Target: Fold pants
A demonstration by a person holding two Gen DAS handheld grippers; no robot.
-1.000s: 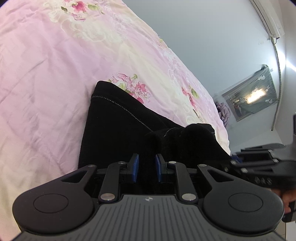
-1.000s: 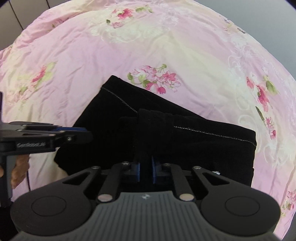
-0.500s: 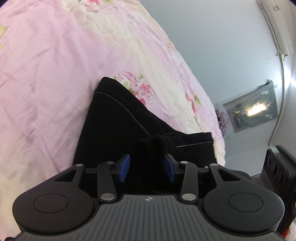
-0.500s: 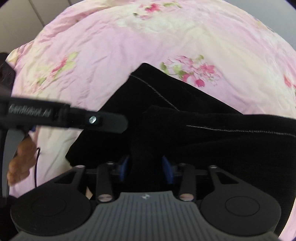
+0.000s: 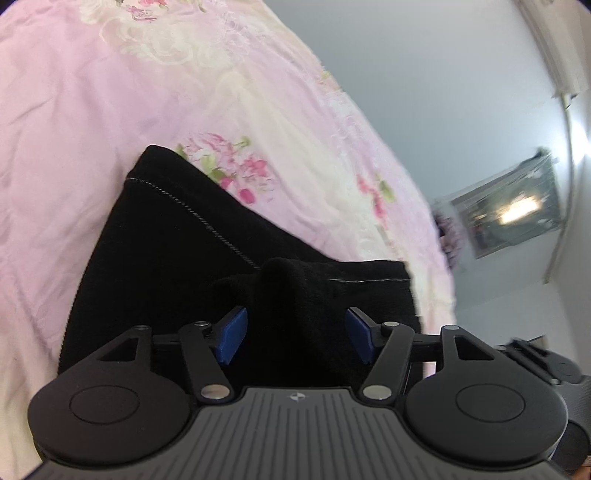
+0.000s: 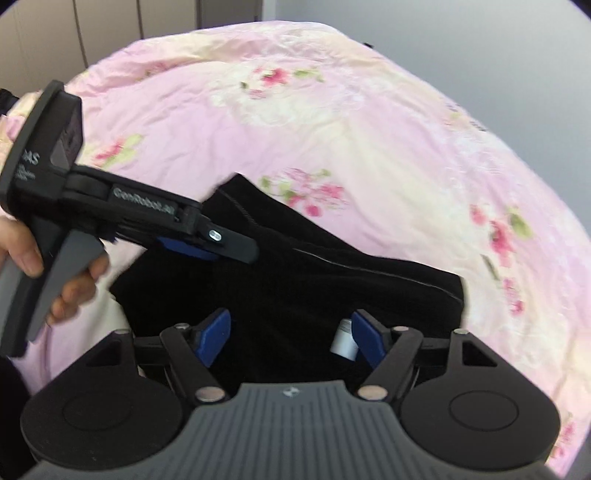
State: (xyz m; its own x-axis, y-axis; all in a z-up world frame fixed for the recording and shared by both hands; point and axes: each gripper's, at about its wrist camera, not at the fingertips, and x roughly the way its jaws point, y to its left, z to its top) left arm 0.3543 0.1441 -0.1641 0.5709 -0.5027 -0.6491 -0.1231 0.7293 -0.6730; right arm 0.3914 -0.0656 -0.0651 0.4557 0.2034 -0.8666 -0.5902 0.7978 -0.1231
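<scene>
The black pants lie folded on the pink floral bedsheet; they also show in the right wrist view, with a white label by the right finger. My left gripper is open just above the near folded edge, with a hump of black cloth between its blue pads but not pinched. My right gripper is open over the near edge of the pants. The left gripper also shows from the side in the right wrist view, held in a hand.
The bedsheet spreads far beyond the pants on all sides. A grey wall and a framed picture lie past the bed's right edge. Wardrobe doors stand behind the bed.
Both grippers have opened from shut on the pants' folded edge and let the cloth go. Both have pulled back a little; the fold now rests on the lower layer.
</scene>
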